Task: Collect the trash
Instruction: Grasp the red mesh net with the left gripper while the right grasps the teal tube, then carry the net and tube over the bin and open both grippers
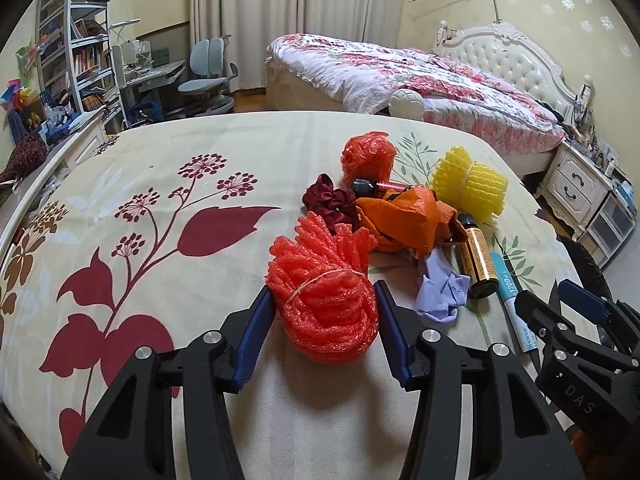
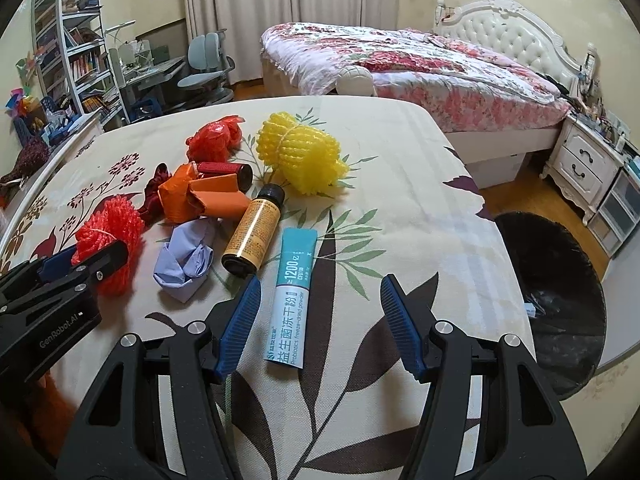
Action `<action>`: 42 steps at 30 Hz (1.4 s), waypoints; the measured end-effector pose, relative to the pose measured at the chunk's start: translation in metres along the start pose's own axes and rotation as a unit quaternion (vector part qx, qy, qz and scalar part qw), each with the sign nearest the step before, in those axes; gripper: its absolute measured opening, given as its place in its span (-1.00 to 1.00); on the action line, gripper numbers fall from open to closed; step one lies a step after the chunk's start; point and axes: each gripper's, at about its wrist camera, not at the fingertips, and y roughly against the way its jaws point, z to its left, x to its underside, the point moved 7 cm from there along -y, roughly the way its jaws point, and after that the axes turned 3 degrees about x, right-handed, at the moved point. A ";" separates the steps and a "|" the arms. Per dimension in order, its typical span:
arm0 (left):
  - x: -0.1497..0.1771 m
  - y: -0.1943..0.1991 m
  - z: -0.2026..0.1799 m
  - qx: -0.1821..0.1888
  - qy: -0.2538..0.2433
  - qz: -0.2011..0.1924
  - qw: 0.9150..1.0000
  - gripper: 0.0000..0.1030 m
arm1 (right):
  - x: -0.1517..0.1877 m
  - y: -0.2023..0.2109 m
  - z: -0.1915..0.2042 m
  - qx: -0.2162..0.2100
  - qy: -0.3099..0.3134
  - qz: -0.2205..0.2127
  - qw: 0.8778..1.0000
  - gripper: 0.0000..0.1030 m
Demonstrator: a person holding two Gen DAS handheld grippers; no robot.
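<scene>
The left gripper (image 1: 324,312) has its blue pads on both sides of the red foam net bundle (image 1: 324,292) and seems to squeeze it, near the front edge of the bed cover (image 1: 160,152). The right gripper (image 2: 316,320) is open and holds nothing. A teal packet (image 2: 294,300) lies between its fingers without touching them. The packet says "1200" and "Probiotics freeze-dried powder". A brown bottle (image 2: 254,236) lies just beside it. The left gripper's body reads "GenRobot.AI". A black trash bin (image 2: 556,304) stands past the cover's right edge.
</scene>
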 end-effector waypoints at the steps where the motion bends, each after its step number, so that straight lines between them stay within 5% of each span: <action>1: 0.000 0.001 0.002 -0.001 0.001 -0.001 1.000 0.00 | 0.001 -0.002 0.002 0.000 0.002 0.004 1.000 0.16; 9: 0.000 0.005 0.008 0.002 0.008 -0.002 1.000 0.00 | 0.010 -0.009 0.010 -0.009 0.017 0.028 0.999 -0.38; 11: 0.001 0.006 0.007 0.003 0.009 -0.003 1.000 0.00 | 0.011 -0.008 0.010 -0.013 0.018 0.028 0.999 -0.64; 26: -0.006 0.027 -0.024 0.039 -0.008 -0.025 0.999 0.00 | 0.005 0.015 -0.025 0.007 -0.014 0.000 1.000 -0.68; 42: -0.011 0.025 -0.115 0.101 -0.066 -0.031 0.992 0.00 | 0.007 0.041 -0.120 0.081 -0.081 -0.031 0.993 -0.68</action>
